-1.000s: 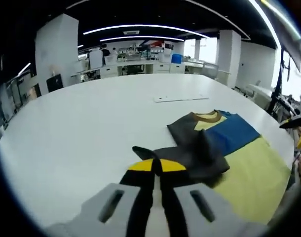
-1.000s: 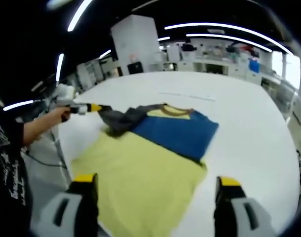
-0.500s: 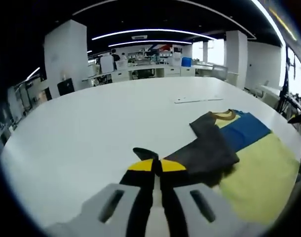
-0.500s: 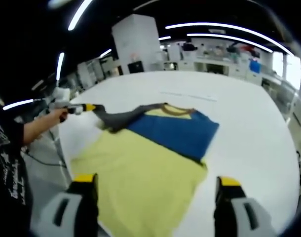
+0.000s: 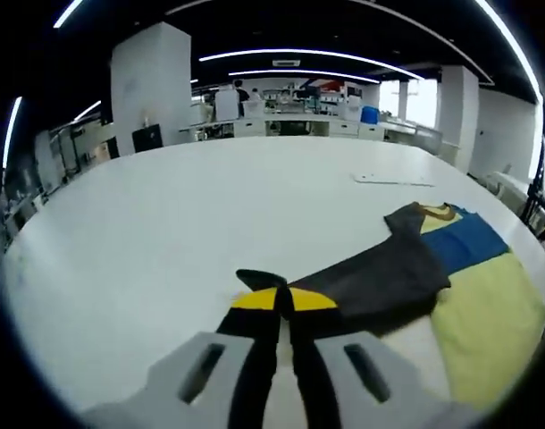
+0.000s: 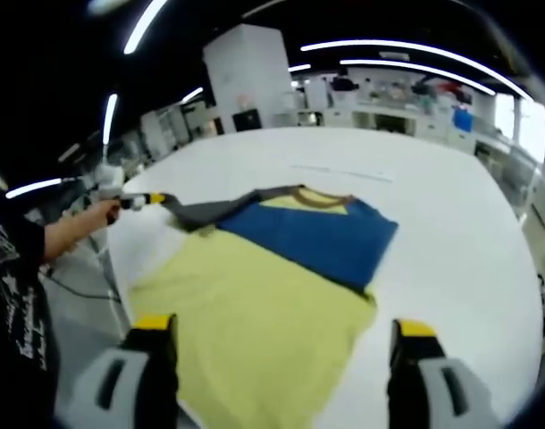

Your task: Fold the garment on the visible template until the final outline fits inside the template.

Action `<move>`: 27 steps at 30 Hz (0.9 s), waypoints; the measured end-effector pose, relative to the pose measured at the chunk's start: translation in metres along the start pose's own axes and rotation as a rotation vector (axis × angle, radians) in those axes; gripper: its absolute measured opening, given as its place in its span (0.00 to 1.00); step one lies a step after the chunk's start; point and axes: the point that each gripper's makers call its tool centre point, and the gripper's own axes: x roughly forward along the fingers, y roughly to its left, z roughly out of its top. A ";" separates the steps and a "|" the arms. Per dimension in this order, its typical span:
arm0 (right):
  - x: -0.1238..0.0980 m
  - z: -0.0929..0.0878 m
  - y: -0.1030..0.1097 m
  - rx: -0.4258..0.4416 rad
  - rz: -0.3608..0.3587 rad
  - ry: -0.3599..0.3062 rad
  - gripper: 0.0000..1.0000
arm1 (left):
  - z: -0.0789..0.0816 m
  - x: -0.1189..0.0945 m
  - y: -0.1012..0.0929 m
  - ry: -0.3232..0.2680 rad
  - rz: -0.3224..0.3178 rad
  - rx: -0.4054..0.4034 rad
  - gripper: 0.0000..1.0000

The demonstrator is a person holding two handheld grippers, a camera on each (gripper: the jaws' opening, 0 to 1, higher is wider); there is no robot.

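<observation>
You've pulled the dark grey sleeve (image 5: 380, 279) out flat, left gripper (image 5: 283, 299) clamped on its cuff; right gripper (image 6: 281, 338) hangs wide apart, so the yellow-and-blue colour-block T-shirt (image 6: 281, 277) isn't folded yet.

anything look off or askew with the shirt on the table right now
The dark grey sleeve of the yellow and blue T-shirt is pulled out sideways, clamped in the left hand-held gripper. The right hand-held gripper is open over the hem. Nothing looks damaged on the white table.
</observation>
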 end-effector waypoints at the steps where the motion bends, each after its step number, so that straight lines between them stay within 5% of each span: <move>1: 0.000 0.000 0.000 0.000 0.000 -0.001 0.99 | -0.002 0.000 0.003 0.000 0.011 -0.007 0.00; 27: -0.008 -0.002 0.007 0.006 0.033 -0.013 0.99 | -0.034 0.004 0.078 0.046 0.160 -0.034 0.00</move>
